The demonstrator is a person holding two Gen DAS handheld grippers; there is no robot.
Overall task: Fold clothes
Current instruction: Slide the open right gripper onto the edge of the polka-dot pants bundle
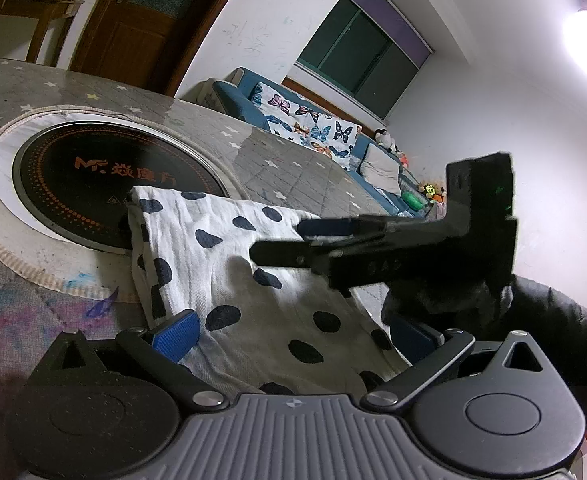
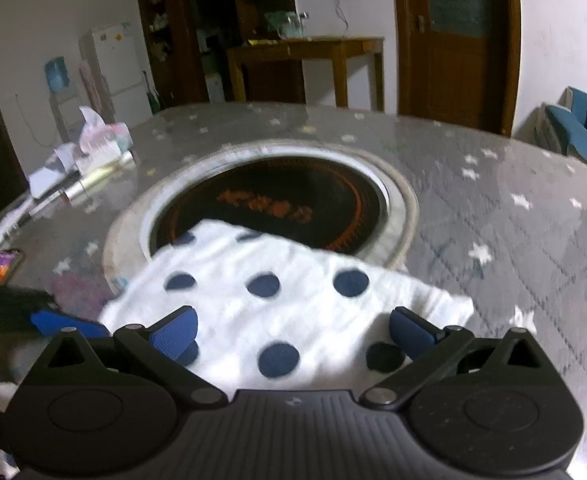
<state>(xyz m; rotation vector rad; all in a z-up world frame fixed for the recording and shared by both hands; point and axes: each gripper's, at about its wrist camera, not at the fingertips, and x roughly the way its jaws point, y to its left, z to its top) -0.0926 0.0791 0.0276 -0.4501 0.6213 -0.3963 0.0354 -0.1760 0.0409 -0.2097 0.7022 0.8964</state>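
Observation:
A white cloth with dark blue polka dots [image 1: 229,264] lies folded on the grey star-patterned table, its far edge over the round black cooktop [image 1: 93,176]. It also shows in the right wrist view [image 2: 277,280]. My left gripper [image 1: 293,340] is open, its blue pads wide apart just above the cloth's near part. My right gripper [image 2: 293,334] is open over the cloth's near edge, holding nothing. In the left wrist view the right gripper [image 1: 281,240] reaches in from the right above the cloth. A left gripper finger [image 2: 65,322] shows at the left in the right wrist view.
The cooktop [image 2: 277,204] is set in a white ring in the table [image 2: 493,240]. Tissue packs and papers [image 2: 89,148] lie at the table's far left, a phone [image 2: 3,266] at the left edge. A blue sofa [image 1: 313,128] stands beyond the table.

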